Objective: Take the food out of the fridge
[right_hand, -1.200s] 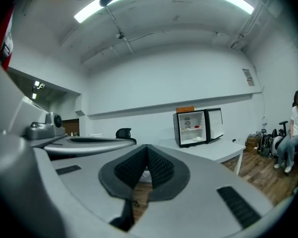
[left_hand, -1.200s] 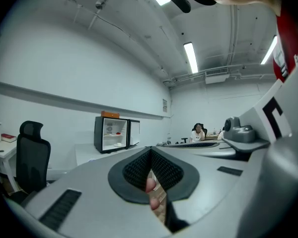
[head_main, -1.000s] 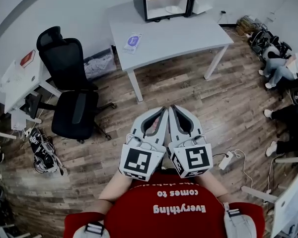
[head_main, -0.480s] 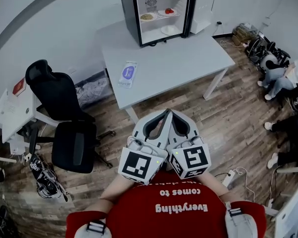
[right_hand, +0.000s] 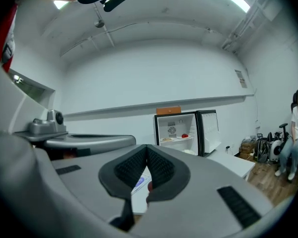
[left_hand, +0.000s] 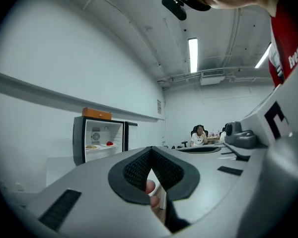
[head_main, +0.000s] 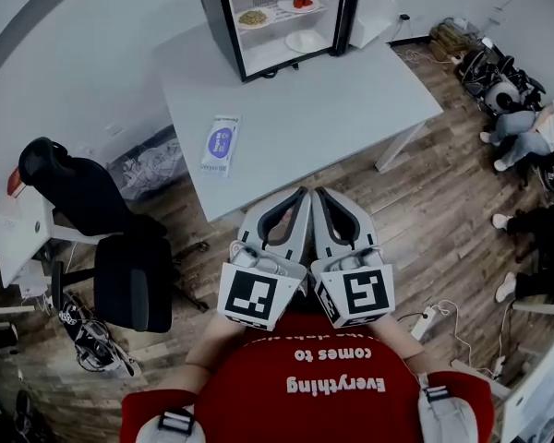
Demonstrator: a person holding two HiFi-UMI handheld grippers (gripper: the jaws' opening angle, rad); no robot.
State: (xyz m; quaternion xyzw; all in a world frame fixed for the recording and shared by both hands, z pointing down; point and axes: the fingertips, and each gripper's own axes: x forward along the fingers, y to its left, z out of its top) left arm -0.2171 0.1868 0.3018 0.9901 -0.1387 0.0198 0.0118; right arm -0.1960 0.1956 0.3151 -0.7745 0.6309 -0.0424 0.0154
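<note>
A small black fridge (head_main: 223,18) stands open at the far end of the pale table (head_main: 351,109). Inside it I see a plate of pasta (head_main: 252,17), a plate with red food (head_main: 300,3) and an empty white plate (head_main: 305,41) on a lower shelf. My left gripper (head_main: 303,194) and right gripper (head_main: 318,195) are side by side at the table's near edge, level, both shut with nothing held. The fridge (left_hand: 97,140) shows far off in the left gripper view above the shut left gripper (left_hand: 150,150). The right gripper (right_hand: 146,148) also points towards the fridge (right_hand: 181,132).
A flat white and purple packet (head_main: 221,144) lies on the table's left part. A black office chair (head_main: 120,257) stands at the left, beside a side desk (head_main: 5,238). Seated people (head_main: 531,127) and bags (head_main: 494,72) are at the right. A power strip (head_main: 423,323) lies on the floor.
Both grippers have travelled forward together, from over the open floor to the table's near edge. The fridge and table now lie closer. The jaws have stayed shut.
</note>
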